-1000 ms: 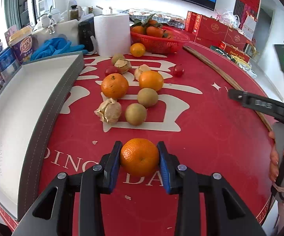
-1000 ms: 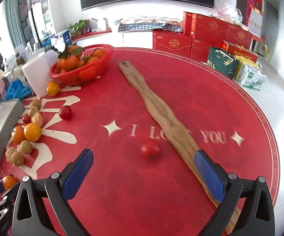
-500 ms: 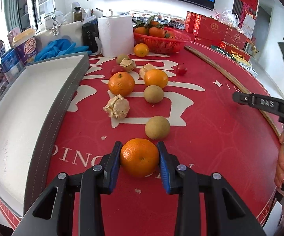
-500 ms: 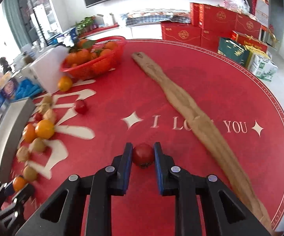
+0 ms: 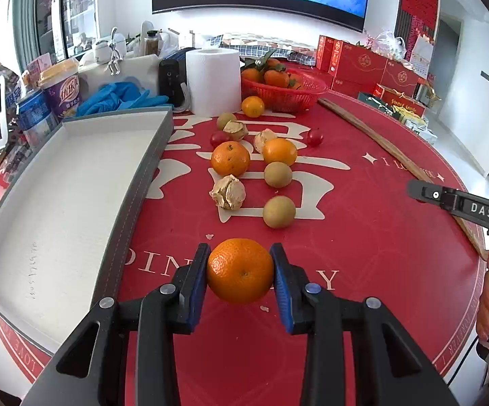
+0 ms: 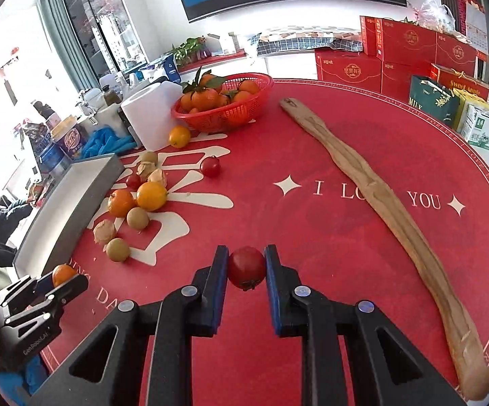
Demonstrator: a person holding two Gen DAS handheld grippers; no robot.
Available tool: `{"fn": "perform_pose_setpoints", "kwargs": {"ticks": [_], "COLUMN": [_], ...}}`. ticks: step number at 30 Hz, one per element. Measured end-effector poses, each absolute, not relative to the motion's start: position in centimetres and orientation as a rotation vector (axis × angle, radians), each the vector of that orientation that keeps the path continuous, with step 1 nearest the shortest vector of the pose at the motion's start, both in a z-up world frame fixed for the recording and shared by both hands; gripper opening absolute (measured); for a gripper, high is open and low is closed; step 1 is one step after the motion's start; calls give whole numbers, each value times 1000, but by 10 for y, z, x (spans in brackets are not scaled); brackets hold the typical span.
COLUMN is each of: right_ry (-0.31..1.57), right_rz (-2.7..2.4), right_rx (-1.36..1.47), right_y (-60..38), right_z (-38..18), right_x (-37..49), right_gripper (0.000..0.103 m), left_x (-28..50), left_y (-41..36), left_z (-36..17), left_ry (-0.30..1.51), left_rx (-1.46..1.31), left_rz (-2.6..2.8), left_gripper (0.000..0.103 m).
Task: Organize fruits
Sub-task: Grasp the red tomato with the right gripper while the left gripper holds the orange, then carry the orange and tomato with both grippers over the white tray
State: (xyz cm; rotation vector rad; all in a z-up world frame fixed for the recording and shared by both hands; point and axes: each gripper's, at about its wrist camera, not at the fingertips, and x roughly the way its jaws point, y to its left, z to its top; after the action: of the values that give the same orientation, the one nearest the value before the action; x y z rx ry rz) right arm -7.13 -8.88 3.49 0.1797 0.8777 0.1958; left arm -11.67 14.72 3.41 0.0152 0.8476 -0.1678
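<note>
My left gripper (image 5: 240, 272) is shut on an orange (image 5: 240, 270) and holds it above the red table mat. My right gripper (image 6: 246, 268) is shut on a small red tomato (image 6: 246, 267), lifted off the mat. Loose fruit lies ahead of the left gripper: an orange (image 5: 230, 158), a yellow-orange fruit (image 5: 279, 151), two brown-green round fruits (image 5: 278, 211), a papery husk fruit (image 5: 228, 192) and red tomatoes (image 5: 314, 137). A grey-rimmed white tray (image 5: 133, 199) lies to the left. The left gripper also shows in the right wrist view (image 6: 60, 279).
A red basket of oranges (image 6: 224, 108) stands at the back beside a paper towel roll (image 5: 212, 81). A long wooden strip (image 6: 373, 189) lies across the right of the mat. Cups, blue gloves (image 5: 116, 98) and clutter stand behind the tray.
My right gripper closed on the red tomato and lifted it. My left gripper, still holding the orange, drew back from the fruit group and rose.
</note>
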Motion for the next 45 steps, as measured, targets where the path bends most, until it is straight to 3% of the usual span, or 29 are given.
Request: {"fn": "perform_pose_setpoints", "kwargs": {"ticks": [11, 23, 32, 45], "right_ry": [913, 916, 935, 975], "right_rz": [232, 382, 529, 622], "right_rx": [175, 87, 19, -57], "right_y": [-64, 22, 105, 183], "right_z": [37, 59, 68, 61], "right_x": [-67, -44, -27, -11], "right_gripper": [23, 23, 23, 23], "left_x": [-125, -110, -91, -72], "left_y": [170, 247, 309, 339], "left_z": [56, 78, 52, 19], "left_ry": [786, 724, 783, 869], "left_rx": [-15, -45, -79, -117], "left_rz": [-155, 12, 137, 170], "left_gripper": [39, 39, 39, 39]}}
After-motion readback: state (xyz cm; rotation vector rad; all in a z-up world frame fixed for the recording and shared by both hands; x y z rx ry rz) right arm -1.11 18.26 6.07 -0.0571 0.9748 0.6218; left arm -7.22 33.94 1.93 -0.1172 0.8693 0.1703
